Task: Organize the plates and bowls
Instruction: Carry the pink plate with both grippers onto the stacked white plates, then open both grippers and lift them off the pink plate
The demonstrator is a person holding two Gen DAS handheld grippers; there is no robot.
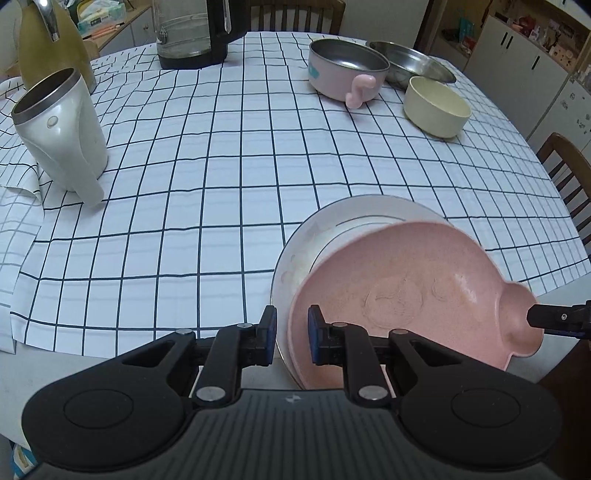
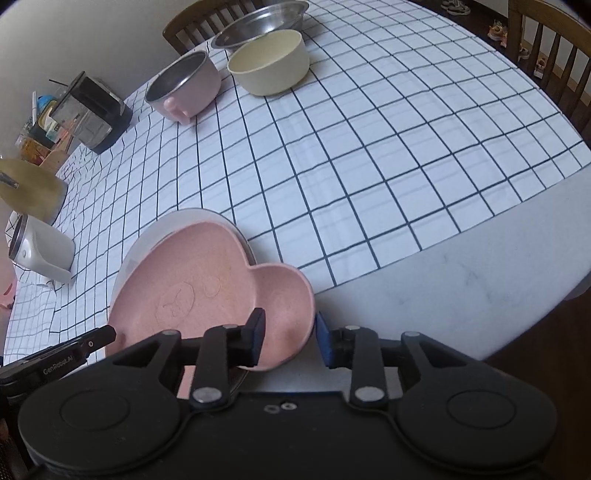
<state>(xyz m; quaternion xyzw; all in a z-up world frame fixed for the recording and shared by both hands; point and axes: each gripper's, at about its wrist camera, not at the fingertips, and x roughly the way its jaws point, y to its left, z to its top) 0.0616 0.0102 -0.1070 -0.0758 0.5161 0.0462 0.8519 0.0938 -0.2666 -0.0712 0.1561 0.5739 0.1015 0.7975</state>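
Pink plate (image 2: 207, 280) rests on the white plate (image 1: 314, 236) at the table's near edge.

My left gripper (image 1: 291, 334) straddles both plates' rims, fingers parted, not clamped. My right gripper (image 2: 290, 338) is spread around the pink plate's ear lobe. Bowls (image 1: 436, 107) sit well apart, across the checked tablecloth (image 1: 221, 166).

Plates: 2, pink (image 1: 406, 288) on white (image 1: 314, 236). Bowls: 3, namely pink-handled (image 1: 347, 70), steel (image 1: 417, 62), cream (image 1: 436, 107). Kettles: 2, white (image 1: 62, 129), glass (image 1: 192, 33). Chairs: 2 (image 2: 554, 48) (image 2: 192, 29).
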